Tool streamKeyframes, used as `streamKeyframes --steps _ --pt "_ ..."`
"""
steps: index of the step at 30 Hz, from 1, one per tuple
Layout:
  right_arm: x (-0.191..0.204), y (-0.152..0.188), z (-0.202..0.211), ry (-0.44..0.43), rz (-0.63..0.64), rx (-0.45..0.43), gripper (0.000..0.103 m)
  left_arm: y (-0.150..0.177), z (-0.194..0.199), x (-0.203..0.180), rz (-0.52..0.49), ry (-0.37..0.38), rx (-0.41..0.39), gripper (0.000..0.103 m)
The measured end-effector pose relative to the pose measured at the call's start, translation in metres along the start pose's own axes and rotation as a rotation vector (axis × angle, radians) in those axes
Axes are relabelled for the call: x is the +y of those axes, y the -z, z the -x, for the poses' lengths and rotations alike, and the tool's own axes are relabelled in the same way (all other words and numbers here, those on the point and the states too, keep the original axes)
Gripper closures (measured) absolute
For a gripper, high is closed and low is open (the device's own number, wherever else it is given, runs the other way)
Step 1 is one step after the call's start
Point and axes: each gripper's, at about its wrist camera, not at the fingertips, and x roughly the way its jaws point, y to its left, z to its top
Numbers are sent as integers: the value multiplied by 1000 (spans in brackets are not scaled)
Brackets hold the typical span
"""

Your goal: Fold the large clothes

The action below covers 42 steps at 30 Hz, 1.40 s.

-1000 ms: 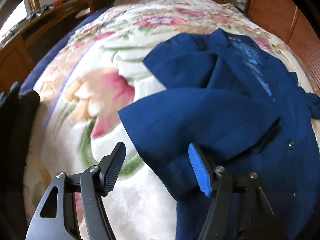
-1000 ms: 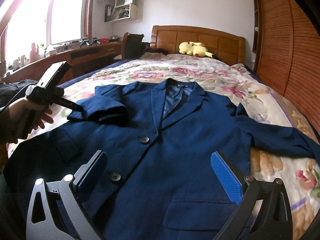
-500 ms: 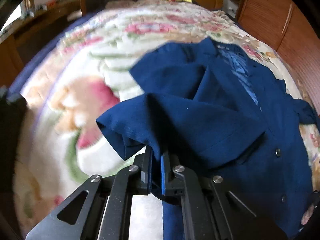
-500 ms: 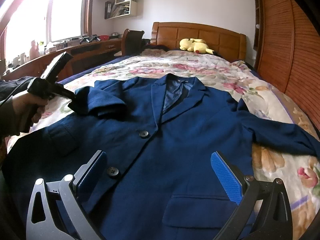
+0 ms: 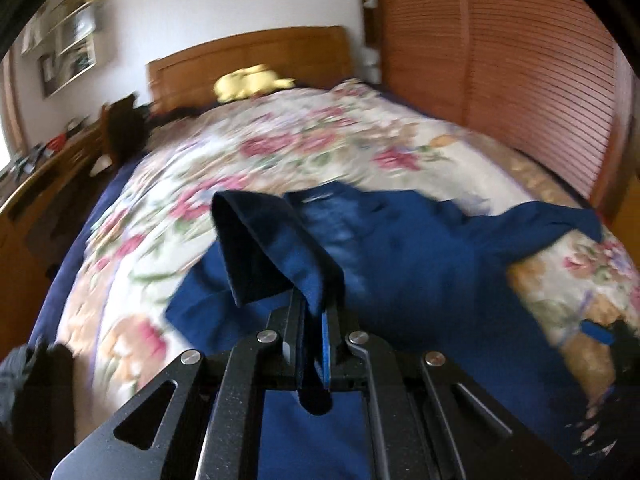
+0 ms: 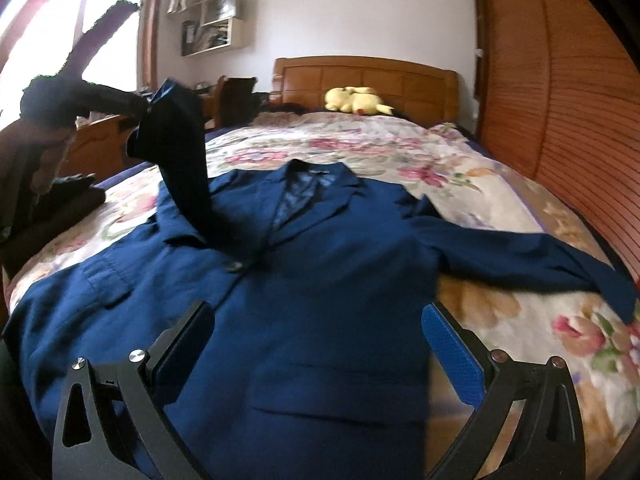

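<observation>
On floral bedspread (image 6: 460, 184), navy jacket (image 6: 320, 280), left fingers (image 5: 310, 320) pinching sleeve (image 6: 180, 152), right fingers (image 6: 452, 352) spread, empty.

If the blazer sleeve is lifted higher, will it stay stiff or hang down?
Probably floppy: the sleeve, pinched in the left tongs, already bends and drapes to the blazer. Its thick cloth likely holds soft folds and should not slip easily.

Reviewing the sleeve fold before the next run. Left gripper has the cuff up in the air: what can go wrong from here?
1. The left gripper pinches only the edge of the sleeve; it could slip out mid-swing.
2. The right gripper hovers open, so nothing pins the jacket; the lift may drag it across the floral blanket.
</observation>
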Motion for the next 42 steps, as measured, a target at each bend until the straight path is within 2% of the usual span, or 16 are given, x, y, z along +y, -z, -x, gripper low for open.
streamKeyframes --steps 7,12,15,18,21,27,30,37,42 --pt "-21 9 23 52 -53 -6 0 -22 20 -77 -88 134 -37 96" --pt "-24 7 31 59 -81 -15 0 -21 24 -107 -123 148 -6 96" --pt "-22 7 31 50 -78 -18 0 -13 27 -110 -133 151 8 84" --pt "-20 7 32 37 -69 -18 0 0 32 -103 -129 153 0 66" --pt "-16 6 28 25 -61 -12 0 13 35 -93 -107 162 9 65" --pt "-13 3 17 6 -56 -6 0 60 36 -54 -51 131 22 65" --pt "-13 0 8 1 -56 11 0 84 35 -33 -27 98 25 48" --pt "-16 -2 -11 -13 -68 71 0 132 27 7 68 51 38 48" --pt "-19 -5 -25 -8 -77 108 1 153 30 26 98 18 34 48"
